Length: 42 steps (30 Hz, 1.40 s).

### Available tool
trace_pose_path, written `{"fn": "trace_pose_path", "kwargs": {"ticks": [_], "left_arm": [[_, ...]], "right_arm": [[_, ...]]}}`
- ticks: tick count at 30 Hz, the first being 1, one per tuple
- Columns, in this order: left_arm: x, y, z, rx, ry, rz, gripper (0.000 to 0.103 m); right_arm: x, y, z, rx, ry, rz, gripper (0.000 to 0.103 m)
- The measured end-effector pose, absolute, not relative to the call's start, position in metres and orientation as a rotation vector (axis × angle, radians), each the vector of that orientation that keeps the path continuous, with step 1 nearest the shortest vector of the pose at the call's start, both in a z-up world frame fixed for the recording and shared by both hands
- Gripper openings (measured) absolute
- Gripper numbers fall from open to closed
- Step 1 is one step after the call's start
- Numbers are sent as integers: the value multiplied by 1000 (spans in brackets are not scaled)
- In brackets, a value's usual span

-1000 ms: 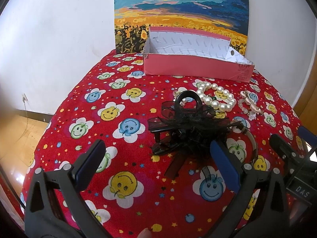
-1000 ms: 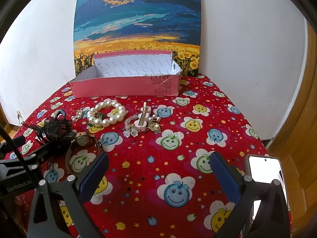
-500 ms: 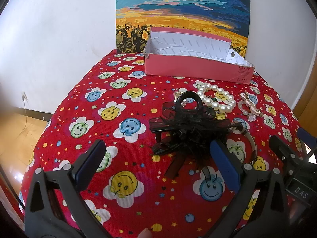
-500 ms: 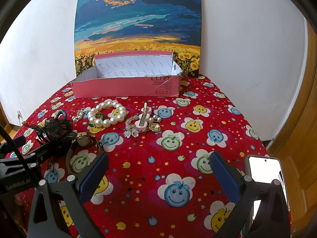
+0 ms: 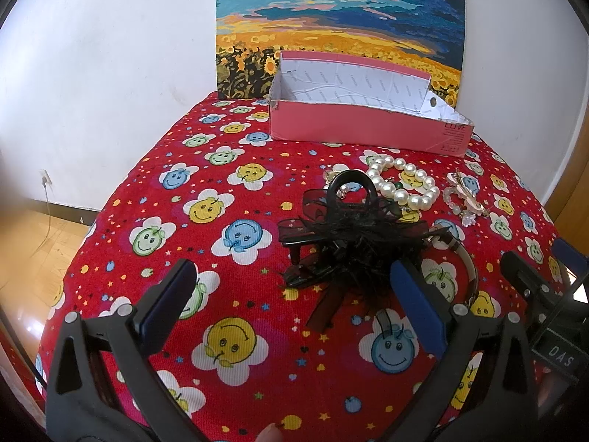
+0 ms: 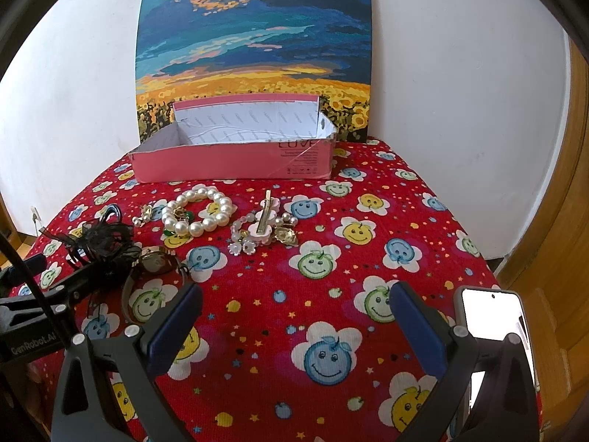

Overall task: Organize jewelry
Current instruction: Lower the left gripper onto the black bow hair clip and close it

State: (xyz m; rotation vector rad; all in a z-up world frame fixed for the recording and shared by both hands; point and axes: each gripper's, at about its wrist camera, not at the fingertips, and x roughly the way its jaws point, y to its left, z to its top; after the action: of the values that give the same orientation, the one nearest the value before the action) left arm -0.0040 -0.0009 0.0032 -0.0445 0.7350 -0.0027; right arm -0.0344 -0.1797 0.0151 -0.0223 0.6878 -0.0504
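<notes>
Ribbed red cloth point(image 5: 257, 331) bears round pearl bracelet point(image 5: 405, 184); left tongs point(image 5: 294, 305), right tongs point(image 6: 294, 316) apart.

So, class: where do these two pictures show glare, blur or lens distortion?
Left wrist view: fisheye curves the tablecloth edge, and the floor at left is smeared. Right wrist view: the phone screen is blown out white, and the door frame bows.
</notes>
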Motion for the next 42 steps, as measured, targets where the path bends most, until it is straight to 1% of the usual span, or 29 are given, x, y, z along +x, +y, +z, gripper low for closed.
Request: {"fn": "trace_pose_path", "kwargs": {"ticks": [15,25,30,35,37,42], "left_arm": [[-3,1,4,-71,759,-98,99],[-9,1,6,-49,756,-140,99],[-8,-1,9,-71,764,-160,98],[-1,-2,11,-127,771,-167,97],[3,-3,9,-140,784,-167,92],[17,-8,1,-152,827,-159,90]], "right_arm": [[-31,-186,13,25,721,-14,103],[-33,-208,14,195,750,54,103],[-35,-208,19,222,747,76,103],[-31,-206,23,183,757,76,103],[-30,-206,25,176,752,87,103],[-24,-210,25,173,762,104,103]]}}
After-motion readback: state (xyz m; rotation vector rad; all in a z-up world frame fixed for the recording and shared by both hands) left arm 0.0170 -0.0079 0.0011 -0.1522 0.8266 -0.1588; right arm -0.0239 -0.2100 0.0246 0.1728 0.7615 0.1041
